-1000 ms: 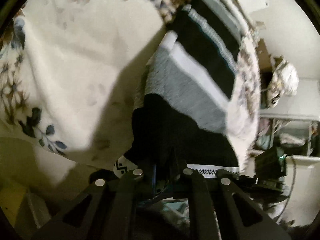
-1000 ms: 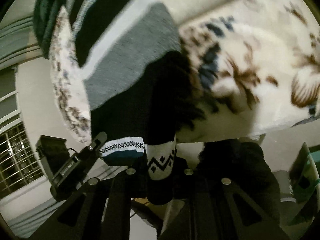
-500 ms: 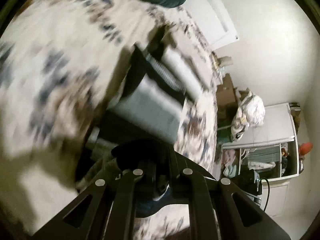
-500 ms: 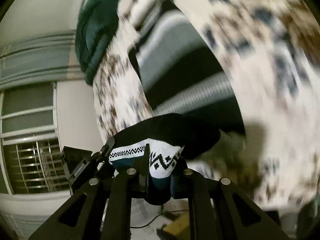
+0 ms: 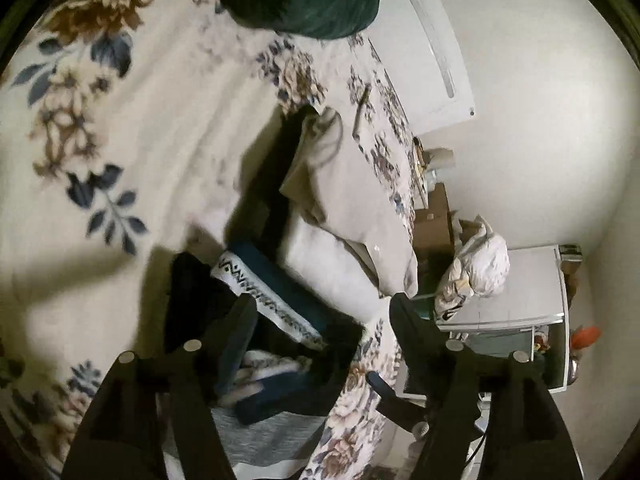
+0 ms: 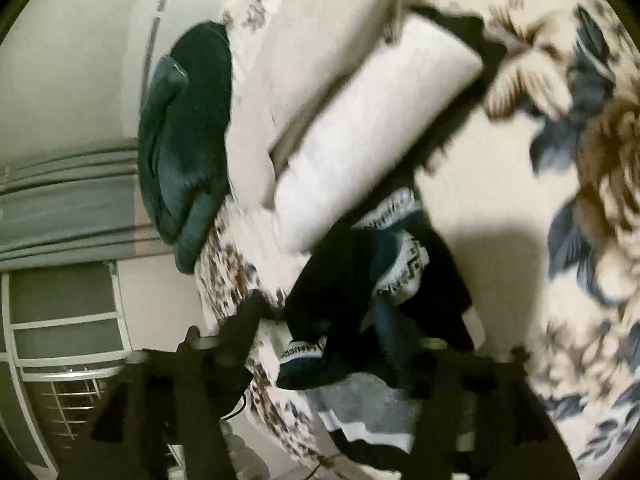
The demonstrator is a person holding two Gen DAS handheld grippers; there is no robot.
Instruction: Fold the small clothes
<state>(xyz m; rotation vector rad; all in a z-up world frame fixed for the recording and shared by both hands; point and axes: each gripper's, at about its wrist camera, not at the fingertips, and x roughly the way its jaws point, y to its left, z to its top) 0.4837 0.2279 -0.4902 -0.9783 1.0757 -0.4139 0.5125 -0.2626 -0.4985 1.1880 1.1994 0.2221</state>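
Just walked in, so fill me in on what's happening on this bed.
A person with two handheld grippers is folding a dark striped knit garment on the floral bedspread. Both the left gripper and right gripper stand open over it, holding nothing. The patterned hem lies doubled over the body. Folded pale clothes lie just beyond.

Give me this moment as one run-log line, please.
left gripper: open | right gripper: open | striped sweater: folded on floral blanket | cream pillow: beside sweater

Knitted sock (image 5: 272, 300), soft and matt with a woven patterned cuff, on a fleecy floral bed blanket (image 5: 120, 128); smooth cotton pillows (image 5: 352, 200); plush green velvet cushion (image 6: 184, 136).
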